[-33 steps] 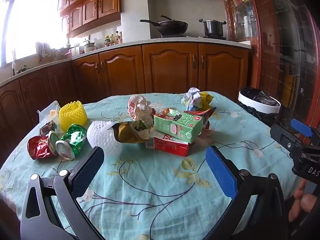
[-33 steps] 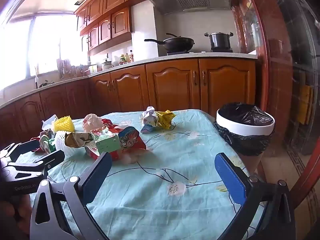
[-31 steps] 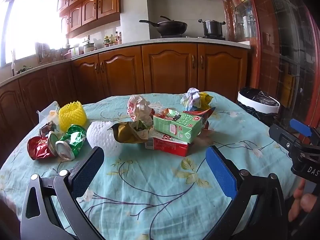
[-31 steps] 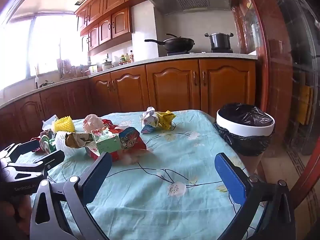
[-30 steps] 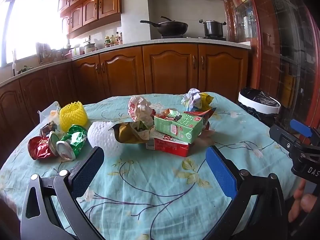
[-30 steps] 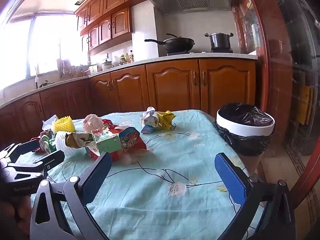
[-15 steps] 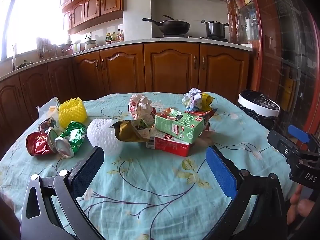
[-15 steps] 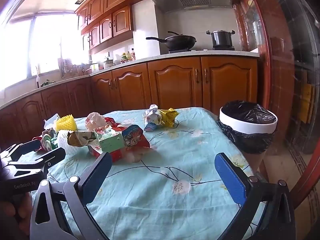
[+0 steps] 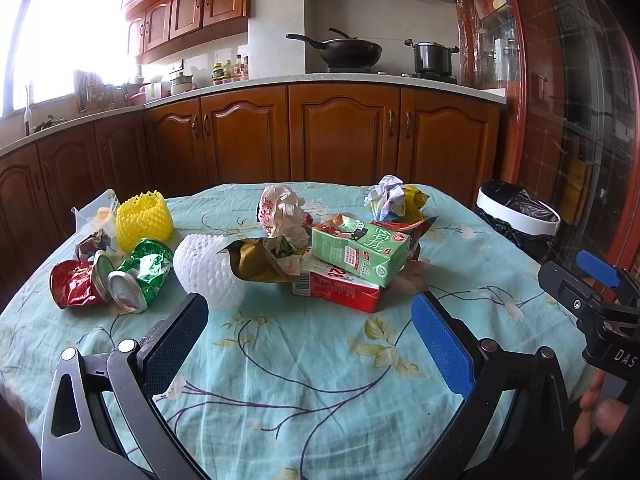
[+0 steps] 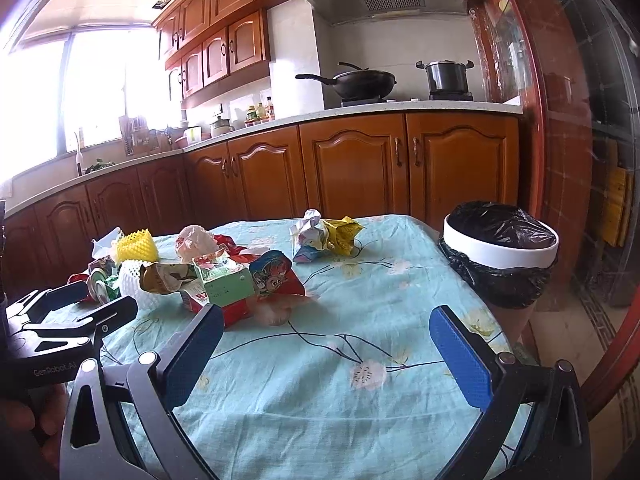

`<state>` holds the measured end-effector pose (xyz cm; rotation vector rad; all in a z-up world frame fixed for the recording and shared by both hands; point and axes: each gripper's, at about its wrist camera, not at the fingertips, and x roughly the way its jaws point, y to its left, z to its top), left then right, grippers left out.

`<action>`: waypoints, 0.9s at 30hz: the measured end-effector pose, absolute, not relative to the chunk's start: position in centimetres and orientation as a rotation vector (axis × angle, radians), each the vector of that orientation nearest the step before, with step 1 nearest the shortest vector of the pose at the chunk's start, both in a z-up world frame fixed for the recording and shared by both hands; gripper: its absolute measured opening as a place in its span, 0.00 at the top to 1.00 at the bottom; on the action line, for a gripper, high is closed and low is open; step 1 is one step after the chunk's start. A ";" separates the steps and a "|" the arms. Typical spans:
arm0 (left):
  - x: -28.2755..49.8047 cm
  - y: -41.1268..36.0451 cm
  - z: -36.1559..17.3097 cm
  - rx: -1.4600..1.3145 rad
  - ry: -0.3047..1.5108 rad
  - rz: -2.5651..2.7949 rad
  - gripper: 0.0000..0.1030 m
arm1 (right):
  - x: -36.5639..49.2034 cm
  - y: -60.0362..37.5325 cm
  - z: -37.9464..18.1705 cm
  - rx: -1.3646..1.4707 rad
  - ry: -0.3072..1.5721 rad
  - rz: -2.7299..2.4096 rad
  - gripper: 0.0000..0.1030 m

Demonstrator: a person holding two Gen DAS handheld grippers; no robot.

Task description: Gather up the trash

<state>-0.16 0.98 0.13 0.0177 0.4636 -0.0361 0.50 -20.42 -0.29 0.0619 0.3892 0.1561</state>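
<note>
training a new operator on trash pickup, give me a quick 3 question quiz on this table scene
1. True or false: the green carton lies on top of the red carton.
2. Multiple choice: the trash bin lined with a black bag stands
A. on the table
B. beside the table, on the right hand-held gripper side
C. on the counter
3. Fill in: both the left hand-held gripper and the right one are ____ and hold nothing.

Key: 1 true; 2 B; 3 open
</note>
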 end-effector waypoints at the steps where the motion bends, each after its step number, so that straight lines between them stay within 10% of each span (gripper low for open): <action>1: -0.2 1.0 0.1 0.017 0.464 -0.036 0.00 | 0.5 -20.4 -0.2 0.061 0.389 0.156 0.00; 27: -0.2 0.9 0.1 0.016 0.466 -0.043 0.00 | 0.4 -20.2 -0.1 0.066 0.387 0.159 0.00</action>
